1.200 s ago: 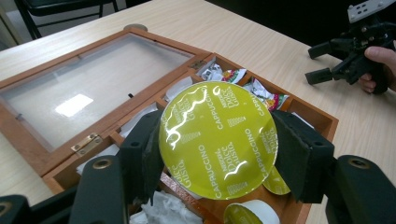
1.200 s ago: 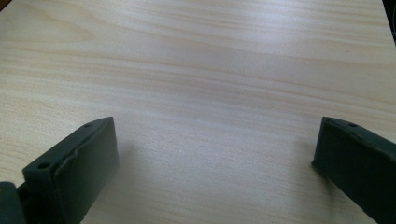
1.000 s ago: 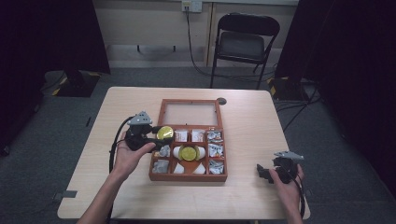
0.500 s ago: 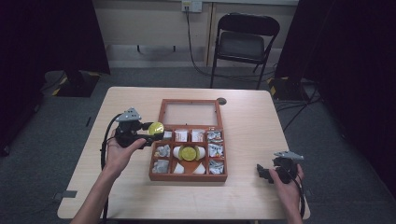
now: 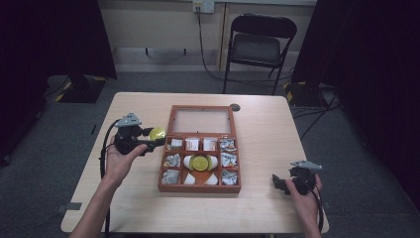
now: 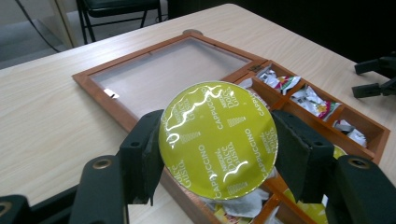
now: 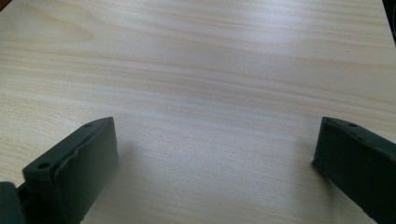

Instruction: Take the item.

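Dark-curtained room, grey carpet, pale wood table [image 5: 267,148] in the middle with a black folding chair [image 5: 260,47] behind its far edge. Left gripper [image 5: 151,140] is clamped on a yellow coffee capsule [image 5: 157,133]: in the left gripper view the black pads press on both sides of the capsule [image 6: 218,140], foil lid facing the camera, "Dolce Gusto Cappuccino" print legible. Capsule is held off the table surface, just left of the wooden box [image 5: 200,186], near its far-left compartments, not inside any of them. Left hand [image 5: 119,161] wraps the gripper body from the near side, cable looping down past the wrist. Box sits mid-table, glass-paned lid [image 5: 201,120] folded open flat on the far side. Compartments hold foil-wrapped sachets along the left, right and far rows; a second yellow capsule [image 5: 200,162] lies in the centre compartment. Right gripper [image 5: 277,182] is near the table's near-right corner, well apart from the box; right gripper view has its jaws spread wide with nothing but bare wood between them, fingers [image 7: 77,165] just above the tabletop. Right hand [image 5: 304,196] holds it from the near edge.
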{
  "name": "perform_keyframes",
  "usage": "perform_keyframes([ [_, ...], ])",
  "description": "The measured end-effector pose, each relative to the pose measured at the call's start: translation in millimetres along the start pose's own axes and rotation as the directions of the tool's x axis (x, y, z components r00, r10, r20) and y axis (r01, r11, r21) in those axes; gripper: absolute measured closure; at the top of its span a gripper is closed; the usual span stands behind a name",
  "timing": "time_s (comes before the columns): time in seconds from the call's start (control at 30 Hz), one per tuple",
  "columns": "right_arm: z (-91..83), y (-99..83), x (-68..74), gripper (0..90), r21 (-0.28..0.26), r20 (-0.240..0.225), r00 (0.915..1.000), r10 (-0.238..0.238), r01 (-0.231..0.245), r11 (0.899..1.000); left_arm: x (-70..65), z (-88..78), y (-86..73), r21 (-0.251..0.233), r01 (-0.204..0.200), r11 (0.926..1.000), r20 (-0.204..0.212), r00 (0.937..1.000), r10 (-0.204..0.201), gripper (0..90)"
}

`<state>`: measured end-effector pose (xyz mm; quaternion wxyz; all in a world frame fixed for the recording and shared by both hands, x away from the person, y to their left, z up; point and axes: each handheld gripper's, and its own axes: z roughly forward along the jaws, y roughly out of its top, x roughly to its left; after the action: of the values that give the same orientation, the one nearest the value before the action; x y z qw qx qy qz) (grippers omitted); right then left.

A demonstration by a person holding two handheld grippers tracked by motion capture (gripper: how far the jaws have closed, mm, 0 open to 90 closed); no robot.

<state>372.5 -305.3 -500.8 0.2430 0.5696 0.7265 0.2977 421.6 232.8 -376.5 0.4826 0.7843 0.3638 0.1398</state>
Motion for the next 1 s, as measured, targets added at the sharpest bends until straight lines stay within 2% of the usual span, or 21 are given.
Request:
perform_keyframes([
  [0.2, 0.0, 0.0, 0.0, 0.0, 0.0, 0.0, 1.0, 0.0, 0.0, 1.0, 14.1, -6.2, -5.6, -0.004, 0.029, 0.9996, -0.046, 0.9985, -0.029, 38.3],
  [0.5, 0.0, 0.0, 0.0, 0.0, 0.0, 0.0, 1.0, 0.0, 0.0, 1.0, 38.5, -5.2, -23.5, 0.014, 0.095, 0.9954, -0.102, 0.9905, -0.093, 38.3],
  [1.0, 0.0, 0.0, 0.0, 0.0, 0.0, 0.0, 1.0, 0.0, 0.0, 1.0, 51.8, 0.4, -37.4, 0.052, 0.121, 0.9913, -0.147, 0.9828, -0.112, 38.3],
])
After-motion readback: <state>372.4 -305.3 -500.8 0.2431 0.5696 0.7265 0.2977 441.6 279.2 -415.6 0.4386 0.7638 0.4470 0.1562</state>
